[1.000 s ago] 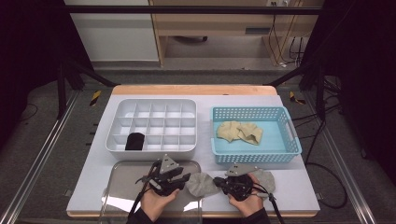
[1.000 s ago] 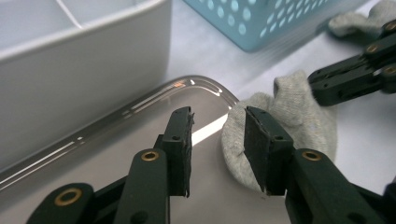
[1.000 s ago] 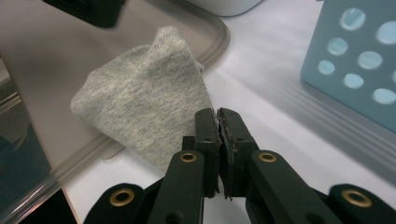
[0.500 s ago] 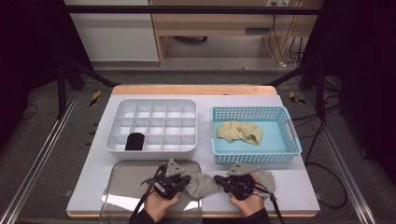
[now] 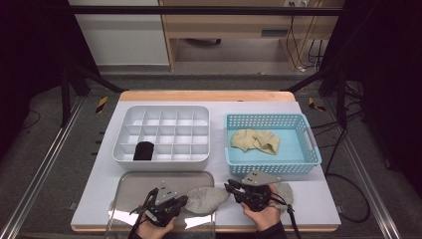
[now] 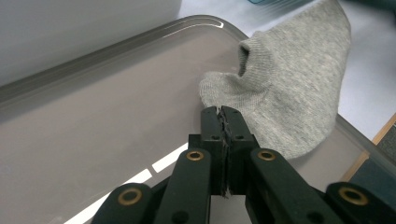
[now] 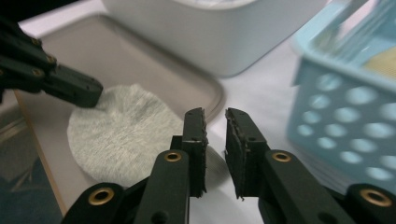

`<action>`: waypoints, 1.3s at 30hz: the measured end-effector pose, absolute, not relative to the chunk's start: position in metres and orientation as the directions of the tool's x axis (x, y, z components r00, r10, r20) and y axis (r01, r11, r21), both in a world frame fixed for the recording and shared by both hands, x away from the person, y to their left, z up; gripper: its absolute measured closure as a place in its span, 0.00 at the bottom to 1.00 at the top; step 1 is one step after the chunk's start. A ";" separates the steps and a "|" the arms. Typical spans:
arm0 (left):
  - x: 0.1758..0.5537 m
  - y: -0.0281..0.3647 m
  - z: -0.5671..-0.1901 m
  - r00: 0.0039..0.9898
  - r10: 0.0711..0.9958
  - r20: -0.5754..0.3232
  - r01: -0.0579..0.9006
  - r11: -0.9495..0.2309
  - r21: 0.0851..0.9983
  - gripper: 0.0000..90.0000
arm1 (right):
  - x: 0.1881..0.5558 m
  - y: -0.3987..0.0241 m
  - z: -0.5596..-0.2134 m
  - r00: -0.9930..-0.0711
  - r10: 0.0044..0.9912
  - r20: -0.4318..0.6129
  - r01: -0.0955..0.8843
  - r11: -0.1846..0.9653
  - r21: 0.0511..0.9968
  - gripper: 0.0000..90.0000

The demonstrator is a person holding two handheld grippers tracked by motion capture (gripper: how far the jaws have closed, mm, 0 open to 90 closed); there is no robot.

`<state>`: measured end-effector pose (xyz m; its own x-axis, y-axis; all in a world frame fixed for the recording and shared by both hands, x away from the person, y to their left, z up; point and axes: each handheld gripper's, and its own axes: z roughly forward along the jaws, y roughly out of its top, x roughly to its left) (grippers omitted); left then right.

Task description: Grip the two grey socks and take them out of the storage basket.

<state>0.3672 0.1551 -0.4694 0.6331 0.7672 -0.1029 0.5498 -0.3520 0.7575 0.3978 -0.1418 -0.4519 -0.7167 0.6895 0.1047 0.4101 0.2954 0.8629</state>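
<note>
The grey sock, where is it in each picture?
High view: grey sock low in the middle, between both hands.
Left gripper view: upper right, lapping over the clear tray's rim.
Right gripper view: left of middle.
Shared landmark: the clear tray.

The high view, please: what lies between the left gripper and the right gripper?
A grey knitted sock lies between left gripper and right gripper, half on the clear plastic tray, in the high view.
</note>
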 end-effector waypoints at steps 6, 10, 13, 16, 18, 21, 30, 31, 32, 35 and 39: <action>0.367 0.157 -0.471 0.624 0.774 -0.107 0.555 -0.343 0.757 0.98 | 0.395 -0.156 -0.455 -0.694 0.700 0.171 0.460 0.247 0.853 0.76; 0.368 0.158 -0.471 0.618 0.780 -0.099 0.553 -0.341 0.760 0.98 | 0.400 -0.142 -0.470 -0.700 0.692 0.179 0.489 0.282 0.825 0.71; 0.370 0.160 -0.471 0.613 0.784 -0.097 0.553 -0.339 0.761 0.98 | 0.404 -0.135 -0.478 -0.688 0.705 0.172 0.513 0.305 0.803 0.70; 0.370 0.160 -0.471 0.609 0.787 -0.095 0.552 -0.335 0.763 0.98 | 0.408 -0.127 -0.485 -0.685 0.709 0.166 0.528 0.327 0.784 0.70; 0.370 0.160 -0.471 0.608 0.788 -0.093 0.550 -0.335 0.765 0.98 | 0.409 -0.124 -0.487 -0.681 0.715 0.159 0.536 0.338 0.774 0.70; 0.370 0.160 -0.471 0.607 0.789 -0.092 0.551 -0.335 0.765 0.98 | 0.410 -0.122 -0.490 -0.681 0.716 0.156 0.534 0.339 0.775 0.77; 0.371 0.159 -0.469 0.603 0.791 -0.102 0.549 -0.319 0.773 0.98 | 0.405 -0.124 -0.485 -0.685 0.711 0.160 0.548 0.358 0.756 1.00; 0.371 0.159 -0.469 0.604 0.790 -0.106 0.548 -0.315 0.775 0.98 | 0.403 -0.127 -0.483 -0.680 0.714 0.166 0.553 0.351 0.755 1.00; 0.371 0.156 -0.468 0.607 0.787 -0.114 0.549 -0.311 0.776 0.98 | 0.402 -0.130 -0.481 -0.678 0.715 0.170 0.555 0.347 0.756 1.00; 0.370 0.146 -0.469 0.625 0.772 -0.121 0.541 -0.316 0.779 0.98 | 0.393 -0.146 -0.472 -0.653 0.734 0.184 0.571 0.318 0.757 0.99; 0.367 0.130 -0.473 0.645 0.757 -0.108 0.539 -0.351 0.766 0.97 | 0.382 -0.163 -0.470 -0.623 0.763 0.173 0.592 0.316 0.742 0.99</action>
